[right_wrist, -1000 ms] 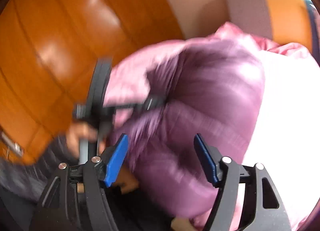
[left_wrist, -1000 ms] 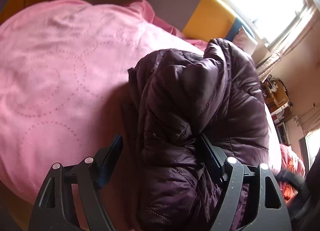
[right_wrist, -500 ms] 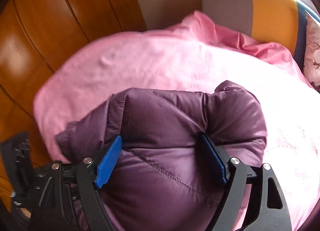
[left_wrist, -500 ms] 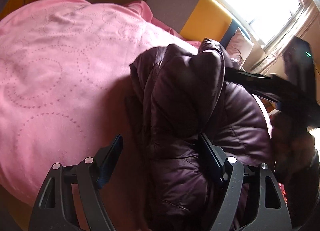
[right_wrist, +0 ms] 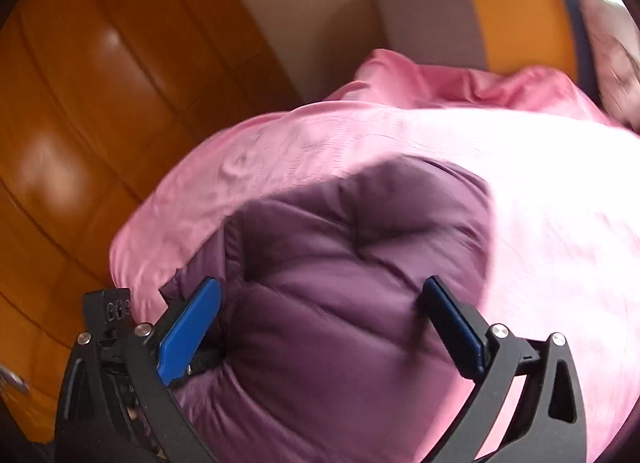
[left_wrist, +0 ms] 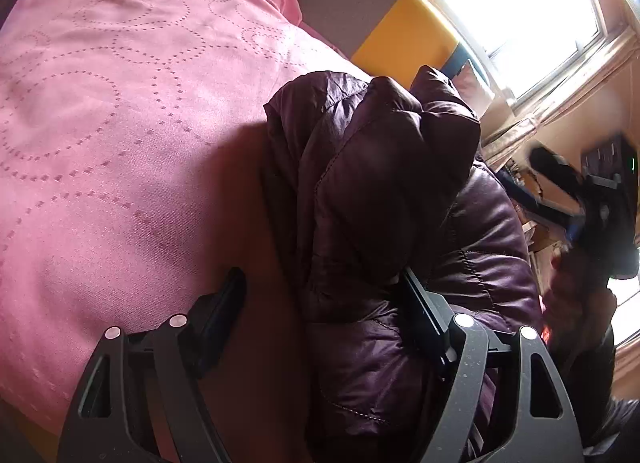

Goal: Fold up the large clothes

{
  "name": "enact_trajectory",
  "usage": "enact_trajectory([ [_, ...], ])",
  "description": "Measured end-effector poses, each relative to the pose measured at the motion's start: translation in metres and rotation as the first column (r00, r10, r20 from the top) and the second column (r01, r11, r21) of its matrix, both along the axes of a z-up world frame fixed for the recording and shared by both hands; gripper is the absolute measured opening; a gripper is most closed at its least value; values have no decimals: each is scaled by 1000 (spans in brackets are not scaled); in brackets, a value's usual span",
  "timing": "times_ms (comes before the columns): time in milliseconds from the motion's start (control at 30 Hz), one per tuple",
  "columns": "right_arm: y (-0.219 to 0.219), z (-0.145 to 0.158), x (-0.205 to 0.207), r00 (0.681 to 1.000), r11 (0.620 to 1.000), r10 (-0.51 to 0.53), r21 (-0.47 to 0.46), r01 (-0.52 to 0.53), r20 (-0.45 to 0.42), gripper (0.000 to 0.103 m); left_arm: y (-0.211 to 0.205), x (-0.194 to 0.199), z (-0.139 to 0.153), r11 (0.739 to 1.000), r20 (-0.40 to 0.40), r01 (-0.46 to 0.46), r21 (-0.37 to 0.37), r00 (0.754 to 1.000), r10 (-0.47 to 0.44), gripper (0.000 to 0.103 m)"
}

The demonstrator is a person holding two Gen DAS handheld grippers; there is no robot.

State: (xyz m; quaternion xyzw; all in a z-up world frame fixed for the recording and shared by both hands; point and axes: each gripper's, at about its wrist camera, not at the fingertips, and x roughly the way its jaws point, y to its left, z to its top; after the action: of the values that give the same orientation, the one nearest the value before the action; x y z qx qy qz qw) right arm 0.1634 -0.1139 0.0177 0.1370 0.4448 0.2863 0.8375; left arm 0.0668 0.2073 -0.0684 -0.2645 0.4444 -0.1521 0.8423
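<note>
A puffy purple coat (right_wrist: 352,303) is bunched on the pink bedcover (left_wrist: 120,143). The left claw (left_wrist: 320,315) is wide, holding nothing. The right claw (right_wrist: 320,323) is opening over the coat, gripping nothing. Once let go, the puffy fold could spring open or slide.

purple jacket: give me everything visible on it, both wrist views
The purple jacket is a dark, shiny quilted puffer with stitched channels, bunched into a thick folded heap rather than laid flat. It rests on the pink bedspread, near the edge by the wooden wall. In the left wrist view one finger of the left hand-held gripper lies against its folds, the other over bare bedspread. In the blurred right wrist view it bulges between the opening jaws of the right hand-held gripper; firm pad contact cannot be told.
</note>
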Motion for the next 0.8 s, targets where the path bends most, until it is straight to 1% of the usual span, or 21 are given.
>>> enact_trajectory([
  [33, -12, -10, -3, 999, 1000, -22, 15, 23, -37, 101, 0, -2, 0, 1000, 3, -2, -7, 1000, 2, 76],
  [100, -31, -36, -8, 990, 996, -30, 82, 42, -140, 101, 3, -4, -1, 1000, 5, -3, -28, 1000, 3, 75],
  [133, -36, -47, -10, 983, 990, -15, 132, 39, -181, 101, 5, -3, -3, 999, 6, -2, -36, 1000, 2, 73],
  [200, -37, -71, -14, 963, 963, 59, 270, 15, -265, 101, 6, -4, -4, 998, 6, 1, -61, 1000, 0, 70],
  [233, -35, -80, -16, 954, 950, 86, 312, 9, -289, 101, 6, -5, -5, 997, 6, 0, -78, 1000, 0, 67],
  [267, -30, -88, -18, 949, 940, 110, 342, -3, -295, 101, 5, -5, -6, 996, 6, 0, -91, 1000, 0, 62],
  [300, -26, -91, -20, 952, 935, 126, 354, -20, -280, 101, 5, -7, -8, 993, 10, 4, -118, 1000, -3, 58],
  [333, -24, -91, -22, 955, 933, 133, 359, -30, -267, 97, 4, -8, -10, 989, 12, 7, -151, 1000, -5, 53],
  [367, -24, -89, -23, 957, 932, 132, 361, -32, -257, 89, 4, -10, -11, 985, 12, -1, -173, 1000, 3, 53],
  [400, -26, -85, -25, 961, 933, 131, 358, -37, -243, 82, 2, -11, -13, 983, 14, -2, -186, 1000, 5, 51],
  [433, -28, -80, -27, 966, 934, 130, 353, -44, -222, 73, 1, -12, -13, 979, 15, -7, -203, 1000, 11, 48],
  [467, -31, -74, -30, 972, 936, 124, 348, -48, -200, 68, 1, -13, -14, 976, 13, -13, -216, 1000, 17, 47],
  [500, -35, -69, -33, 978, 939, 116, 340, -50, -176, 66, -3, -13, -11, 974, 19, -13, -226, 1000, 18, 47],
  [567, -50, -54, -41, 988, 943, 88, 330, -42, -126, 64, -14, -12, -1, 977, 40, 11, -212, 999, -3, 45],
  [667, -87, -36, -54, 998, 948, 18, 319, 4, -66, 64, -42, 2, 8, 974, 52, 75, -215, 996, -66, 45],
  [733, -120, -27, -62, 998, 950, -44, 309, 54, -38, 63, -71, 20, 15, 965, 66, 141, -220, 989, -130, 45],
  [800, -156, -23, -67, 992, 947, -121, 297, 122, -22, 63, -109, 40, 25, 955, 82, 216, -202, 976, -203, 45],
])
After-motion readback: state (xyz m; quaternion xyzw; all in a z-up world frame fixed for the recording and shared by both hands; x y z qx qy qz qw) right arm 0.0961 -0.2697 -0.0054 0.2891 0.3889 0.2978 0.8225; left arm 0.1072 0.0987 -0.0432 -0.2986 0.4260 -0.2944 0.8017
